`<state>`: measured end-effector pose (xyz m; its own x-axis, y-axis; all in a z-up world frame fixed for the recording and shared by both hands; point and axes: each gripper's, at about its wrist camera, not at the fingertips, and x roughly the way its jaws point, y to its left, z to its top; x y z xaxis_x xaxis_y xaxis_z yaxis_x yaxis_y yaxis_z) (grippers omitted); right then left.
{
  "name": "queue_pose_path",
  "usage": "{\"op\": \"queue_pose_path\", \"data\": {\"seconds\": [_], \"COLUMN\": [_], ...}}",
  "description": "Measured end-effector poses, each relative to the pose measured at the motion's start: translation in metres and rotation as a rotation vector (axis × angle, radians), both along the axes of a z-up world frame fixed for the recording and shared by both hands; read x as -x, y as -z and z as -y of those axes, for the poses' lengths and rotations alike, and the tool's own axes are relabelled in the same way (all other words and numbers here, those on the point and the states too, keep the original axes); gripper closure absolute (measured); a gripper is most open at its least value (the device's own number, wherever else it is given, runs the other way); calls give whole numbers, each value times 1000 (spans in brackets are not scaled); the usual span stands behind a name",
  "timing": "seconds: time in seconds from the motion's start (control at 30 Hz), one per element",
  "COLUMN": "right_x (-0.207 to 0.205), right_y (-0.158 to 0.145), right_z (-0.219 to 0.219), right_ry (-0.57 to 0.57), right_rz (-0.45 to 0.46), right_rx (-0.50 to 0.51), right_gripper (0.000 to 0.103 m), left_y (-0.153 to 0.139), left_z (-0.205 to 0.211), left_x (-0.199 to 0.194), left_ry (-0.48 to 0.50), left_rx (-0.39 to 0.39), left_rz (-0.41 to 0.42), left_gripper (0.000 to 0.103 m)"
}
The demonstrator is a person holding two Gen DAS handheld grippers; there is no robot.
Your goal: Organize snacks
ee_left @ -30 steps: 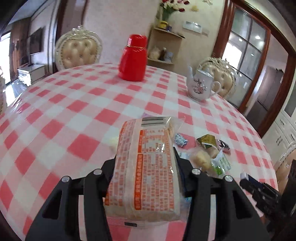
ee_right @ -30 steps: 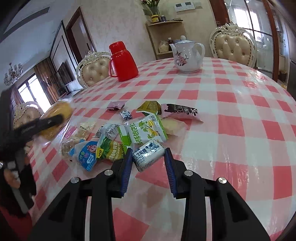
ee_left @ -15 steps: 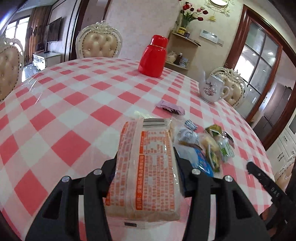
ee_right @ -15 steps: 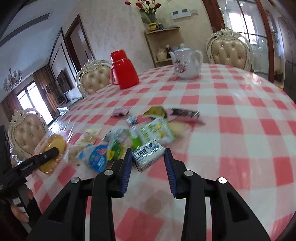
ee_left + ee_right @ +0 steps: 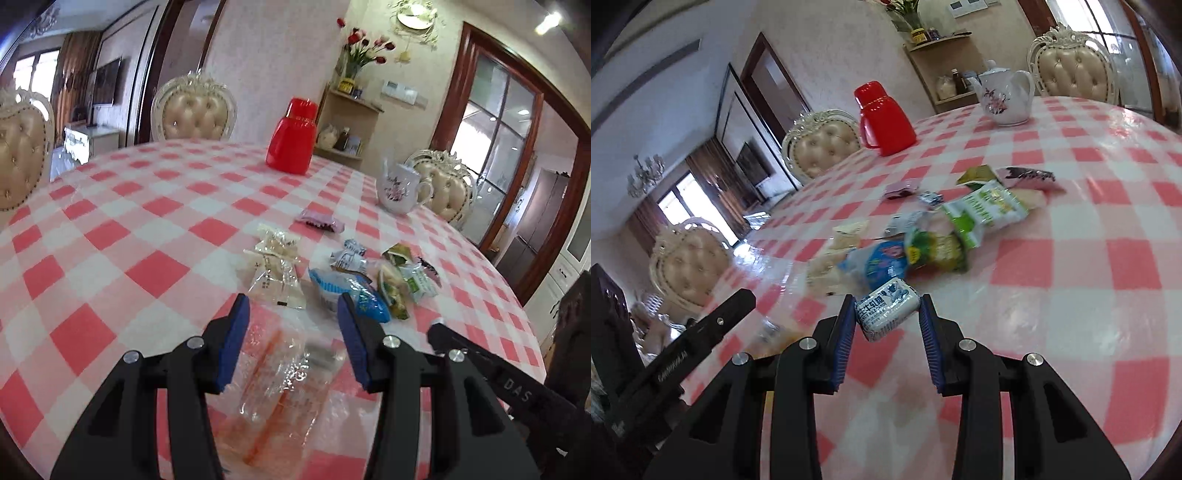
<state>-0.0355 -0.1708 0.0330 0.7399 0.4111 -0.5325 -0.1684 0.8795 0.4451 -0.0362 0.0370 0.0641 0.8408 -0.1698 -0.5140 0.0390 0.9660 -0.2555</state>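
Snack pkt [image 5: 887, 307] pinched in rt tongs [image 5: 888, 317]; no containers.

Bench [image 5: 155, 206]: cloth checked pink and white. Behind it, jug [image 5: 291, 142] was red; teapot [image 5: 397, 188] white, floral. Tongs' pads [image 5: 846, 336] were blue.

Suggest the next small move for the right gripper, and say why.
Probably carry the load clear and lower it onto bare tablecloth. The right gripper is shut on a small blue-and-white packet, lifted just in front of the loose snack pile, so setting it apart from the pile looks like the sorting step.
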Motion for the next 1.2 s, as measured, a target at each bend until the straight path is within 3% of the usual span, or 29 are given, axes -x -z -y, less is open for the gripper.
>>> {"op": "queue_pose_path", "data": {"seconds": [0.07, 0.1, 0.13, 0.17, 0.23, 0.3, 0.43, 0.5, 0.53, 0.6, 0.83, 0.97, 1.2], "right_x": [5, 7, 8, 9, 9, 5, 8, 11, 11, 12, 16, 22, 41], "right_y": [-2, -3, -2, -1, 3, 7, 3, 1, 1, 2, 2, 3, 1], "right_z": [-2, 3, 7, 12, 19, 22, 18, 14, 14, 13, 5, -8, -41], "right_ry": [6, 19, 28, 41, 60, 66, 53, 50, 47, 39, 2, -46, -143], "right_rz": [12, 13, 13, 11, -3, -31, -11, 6, 6, 5, 6, -6, -29], "right_rx": [4, -17, -38, -53, -58, -79, -60, -32, -30, -29, -25, -46, -96], "right_gripper": [68, 68, 68, 68, 68, 68, 68, 68, 68, 68, 68, 68, 68], "left_y": [0, 1, 2, 3, 3, 5, 26, 38, 44, 46, 23, 10, -8], "left_z": [0, -5, -8, -13, -20, -13, 13, 21, 23, 25, 0, -14, -43], "left_x": [-1, -3, -5, -7, -7, -14, -29, -33, -34, -29, 10, 30, 71], "left_ry": [31, 54, 68, 92, 123, 185, 320, 344, 354, 310, 137, 40, -42], "left_rx": [-3, 12, 19, 30, 24, -69, -260, -291, -288, -298, -157, -169, -143], "left_rz": [-18, -50, -84, -121, -152, -220, -370, -406, -417, -387, -247, -202, -152], "left_gripper": [53, 48, 30, 22, 17, 6, 6, 10, 30, 53, 54, 54, 54]}}
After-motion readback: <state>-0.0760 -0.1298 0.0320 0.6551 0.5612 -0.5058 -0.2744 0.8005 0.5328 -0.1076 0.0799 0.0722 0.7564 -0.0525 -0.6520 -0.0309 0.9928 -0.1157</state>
